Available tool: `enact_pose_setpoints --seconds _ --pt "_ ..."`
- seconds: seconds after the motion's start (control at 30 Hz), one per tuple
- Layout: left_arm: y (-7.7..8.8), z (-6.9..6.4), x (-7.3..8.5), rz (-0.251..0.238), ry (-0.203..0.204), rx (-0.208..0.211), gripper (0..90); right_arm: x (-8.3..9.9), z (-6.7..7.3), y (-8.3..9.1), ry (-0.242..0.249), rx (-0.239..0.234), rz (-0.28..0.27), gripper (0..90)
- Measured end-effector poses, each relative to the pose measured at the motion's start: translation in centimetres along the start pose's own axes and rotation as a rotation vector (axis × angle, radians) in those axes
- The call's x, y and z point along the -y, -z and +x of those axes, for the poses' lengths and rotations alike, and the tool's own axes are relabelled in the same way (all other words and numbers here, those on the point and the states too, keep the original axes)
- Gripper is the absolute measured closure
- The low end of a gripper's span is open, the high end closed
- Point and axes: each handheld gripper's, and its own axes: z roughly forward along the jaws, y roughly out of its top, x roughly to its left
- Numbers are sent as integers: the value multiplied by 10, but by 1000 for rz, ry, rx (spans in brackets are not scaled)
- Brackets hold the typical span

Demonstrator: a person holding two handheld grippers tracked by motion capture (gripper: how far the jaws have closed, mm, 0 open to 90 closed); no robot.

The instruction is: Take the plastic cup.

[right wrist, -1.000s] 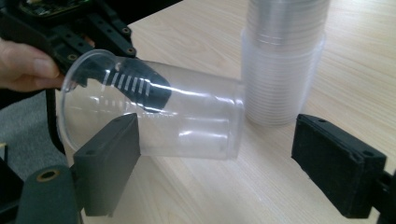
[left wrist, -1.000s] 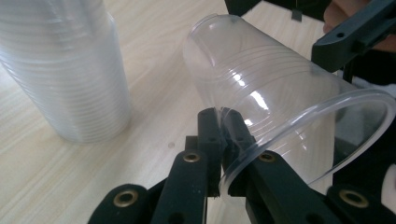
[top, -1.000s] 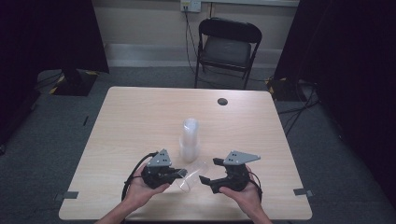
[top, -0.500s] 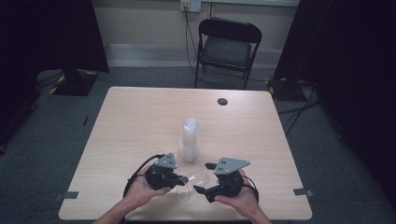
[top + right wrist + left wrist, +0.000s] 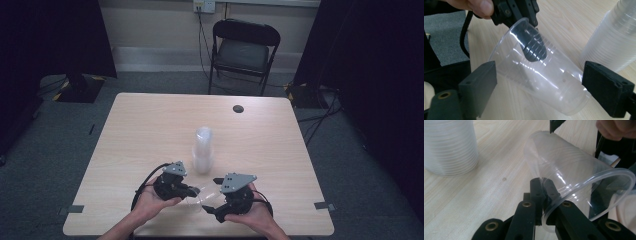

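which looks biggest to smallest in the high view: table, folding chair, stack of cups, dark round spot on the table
1. table
2. folding chair, though it stands farther from the camera
3. stack of cups
4. dark round spot

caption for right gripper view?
Open right gripper straddles a clear cup pinched at its rim by the left gripper.

I can read no text, label, brand or number anywhere from here. The clear cup (image 5: pixel 574 182), the stack of cups (image 5: pixel 203 150) and the desk (image 5: pixel 150 130) all look unmarked to me.
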Motion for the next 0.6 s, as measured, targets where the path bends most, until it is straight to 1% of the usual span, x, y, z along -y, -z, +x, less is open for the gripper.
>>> enact_pose_setpoints --seconds 0.1,0.13,0.23,0.27,0.4,0.43,0.47,0.53,0.6 --pt "1 2 0 -1 11 -1 884 1 0 -4 24 2 19 114" --pt "0 3 1 -10 20 -2 885 1 1 -5 34 6 26 109" --pt "1 3 0 -17 46 11 885 0 3 -10 64 16 50 97" --pt "1 4 0 -12 52 17 885 1 4 -12 72 21 60 97" --pt "0 4 0 -17 66 29 882 1 4 -17 76 19 78 92" --pt "0 3 0 -27 84 43 882 1 5 -19 84 16 82 93" --pt "0 2 -2 -26 82 39 883 0 7 -23 91 26 92 94" --pt "-2 1 -2 -24 84 40 883 -1 8 -25 101 35 103 95" --pt "-3 1 -2 -28 94 41 883 -1 9 -26 99 41 104 96"
